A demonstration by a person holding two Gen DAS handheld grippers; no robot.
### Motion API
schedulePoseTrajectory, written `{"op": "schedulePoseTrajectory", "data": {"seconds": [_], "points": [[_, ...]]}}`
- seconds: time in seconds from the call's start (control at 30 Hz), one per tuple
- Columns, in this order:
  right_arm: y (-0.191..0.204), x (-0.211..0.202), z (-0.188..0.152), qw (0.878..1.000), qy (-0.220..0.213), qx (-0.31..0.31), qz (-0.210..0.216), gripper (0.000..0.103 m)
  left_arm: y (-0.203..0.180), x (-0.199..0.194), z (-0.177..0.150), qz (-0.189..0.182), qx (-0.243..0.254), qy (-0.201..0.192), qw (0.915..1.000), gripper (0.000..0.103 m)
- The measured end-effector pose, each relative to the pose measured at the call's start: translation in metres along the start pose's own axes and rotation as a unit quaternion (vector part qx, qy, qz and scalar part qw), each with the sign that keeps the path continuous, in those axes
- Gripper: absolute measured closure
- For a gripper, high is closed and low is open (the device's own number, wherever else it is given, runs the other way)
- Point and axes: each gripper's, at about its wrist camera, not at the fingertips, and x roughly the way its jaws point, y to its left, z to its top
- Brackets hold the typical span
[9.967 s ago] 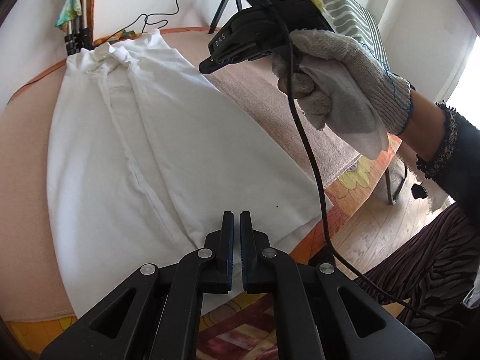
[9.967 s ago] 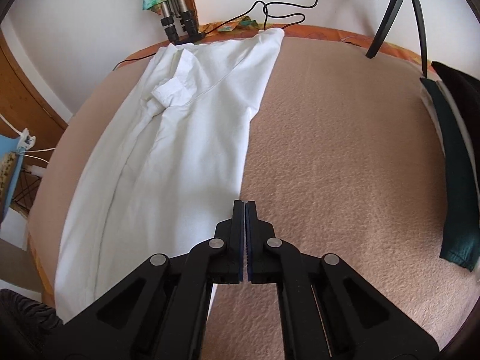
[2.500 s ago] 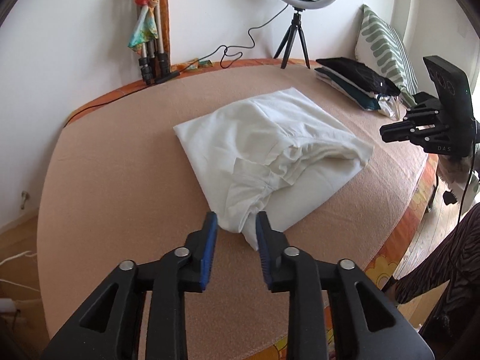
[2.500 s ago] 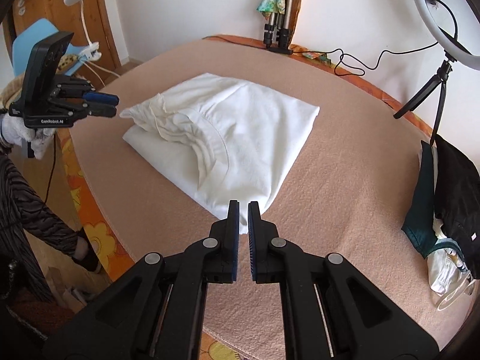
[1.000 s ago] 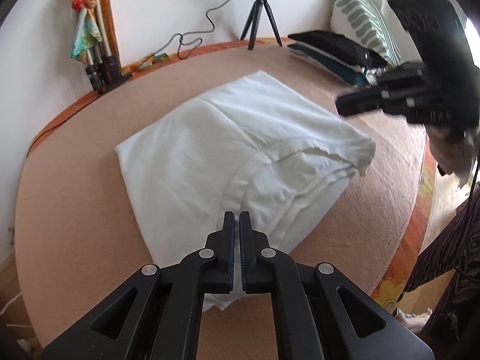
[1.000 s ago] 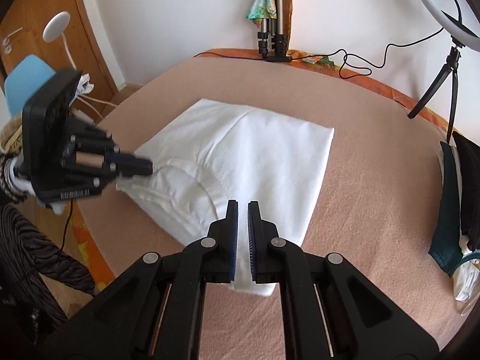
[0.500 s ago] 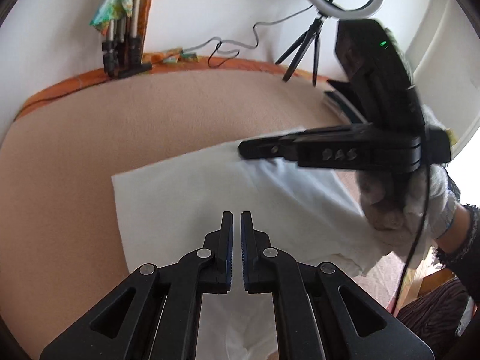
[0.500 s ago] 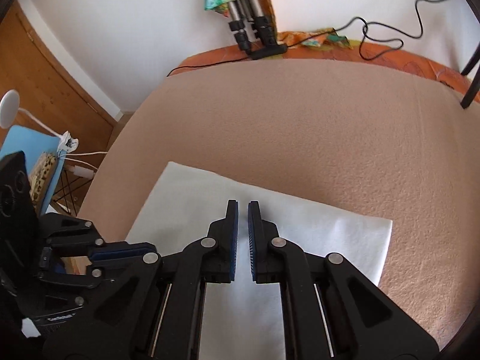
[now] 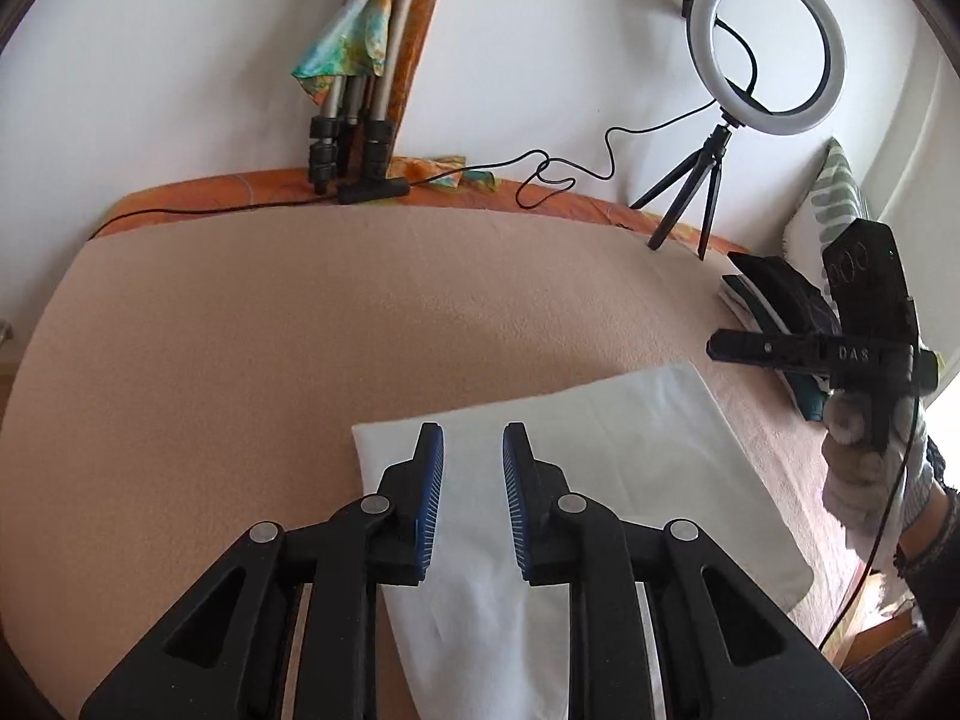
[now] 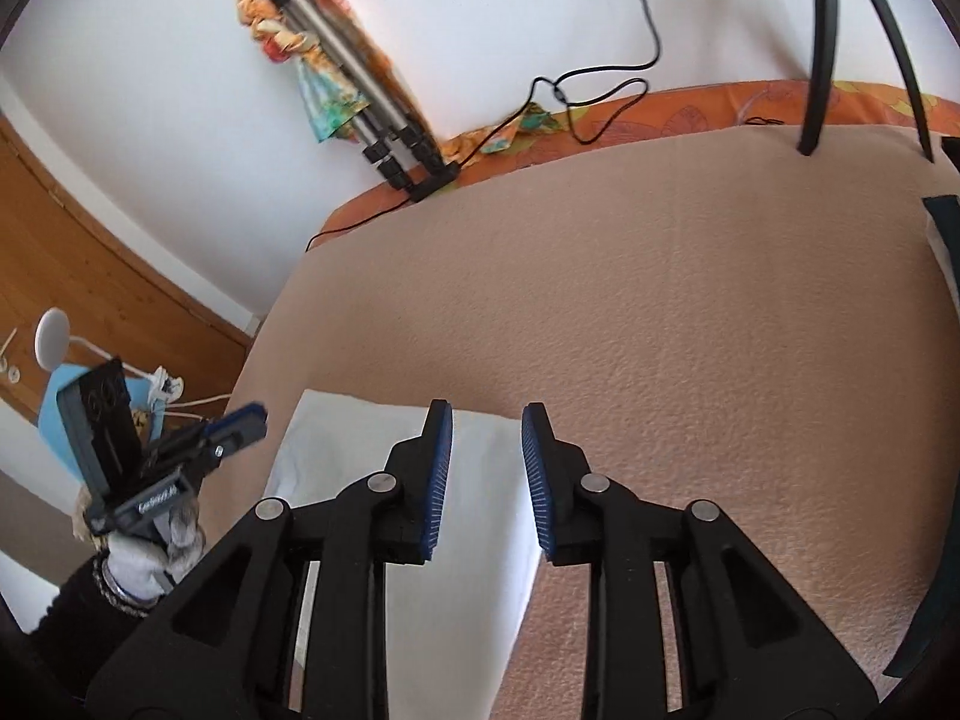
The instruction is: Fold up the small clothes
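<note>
- One white folded garment (image 9: 630,480) lies flat on the bed (image 9: 300,330), near its front edge, under both of your grippers.
- Two grippers. Your left gripper (image 9: 473,504) hangs over the garment's left part, jaws opening, a narrow gap, only cloth seen below, nothing pinched between the pads.
- Your right gripper (image 10: 486,477) sits over the garment's right edge, jaws opening too, narrow gap, nothing gripped. Left pad is over white cloth, right pad over bare bed cover.
- Two gloved hands: the right hand (image 9: 864,468) shows in the left wrist view, the left hand (image 10: 150,552) in the right wrist view.
- One ring light (image 9: 768,42) on a small tripod, fully seen only in the left wrist view. The right wrist view catches just its legs.
- One bundle of folded tripod legs (image 9: 345,120) with a colourful cloth leans on the wall. Both views show it.
- One stack of dark folded clothes (image 9: 774,294) and one green-patterned pillow (image 9: 834,204) at the bed's right: the left wrist view only. The right wrist view shows only a sliver of dark cloth at its edge.
- Right wrist view alone: one wooden door (image 10: 90,300), one white lamp (image 10: 51,345).
</note>
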Motion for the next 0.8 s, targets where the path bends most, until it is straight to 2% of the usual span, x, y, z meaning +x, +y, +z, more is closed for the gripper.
{"op": "schedulePoseTrajectory", "data": {"seconds": [0.1,0.17,0.23,0.27,0.37,0.43,0.47,0.5,0.57,0.63,0.7,0.8], "points": [[0.012,0.025,-0.003,0.998,0.025,-0.028,-0.053,0.077,0.004,0.024,0.003,0.058,0.010,0.020,0.9981,0.084],[0.008,0.037,-0.003,0.992,0.043,-0.036,-0.110,0.077,0.010,0.036,-0.001,0.089,0.017,0.054,0.9944,0.084],[-0.001,0.032,-0.002,0.989,0.043,-0.031,-0.138,0.076,0.015,0.029,-0.006,0.127,0.030,0.048,0.9903,0.084],[-0.006,0.025,-0.001,0.989,0.036,-0.021,-0.142,0.075,0.022,0.018,-0.008,0.126,0.010,0.041,0.9911,0.084],[-0.011,-0.004,-0.004,0.992,0.013,0.000,-0.129,0.071,0.031,-0.022,-0.019,0.085,-0.038,0.024,0.9954,0.084],[-0.007,-0.024,-0.011,0.993,0.001,0.011,-0.115,0.071,0.032,-0.049,-0.031,0.047,-0.070,0.019,0.9963,0.066],[-0.003,-0.033,-0.015,0.994,-0.005,0.006,-0.109,0.068,0.030,-0.060,-0.038,0.044,-0.080,0.022,0.9956,0.049],[0.004,-0.041,-0.021,0.994,-0.011,-0.002,-0.106,0.064,0.029,-0.071,-0.046,0.039,-0.088,0.022,0.9951,0.043],[0.016,-0.055,-0.035,0.995,-0.028,-0.013,-0.095,0.045,0.028,-0.087,-0.062,0.017,-0.110,0.027,0.9934,0.041],[0.024,-0.065,-0.048,0.996,-0.042,-0.012,-0.079,0.030,0.033,-0.100,-0.081,-0.003,-0.157,0.037,0.9869,0.040],[0.033,-0.069,-0.057,0.995,-0.049,-0.027,-0.087,0.030,0.038,-0.111,-0.098,-0.032,-0.204,0.034,0.9779,0.040],[0.037,-0.071,-0.065,0.995,-0.051,-0.019,-0.082,0.029,0.044,-0.121,-0.120,-0.044,-0.256,0.024,0.9653,0.040]]}}
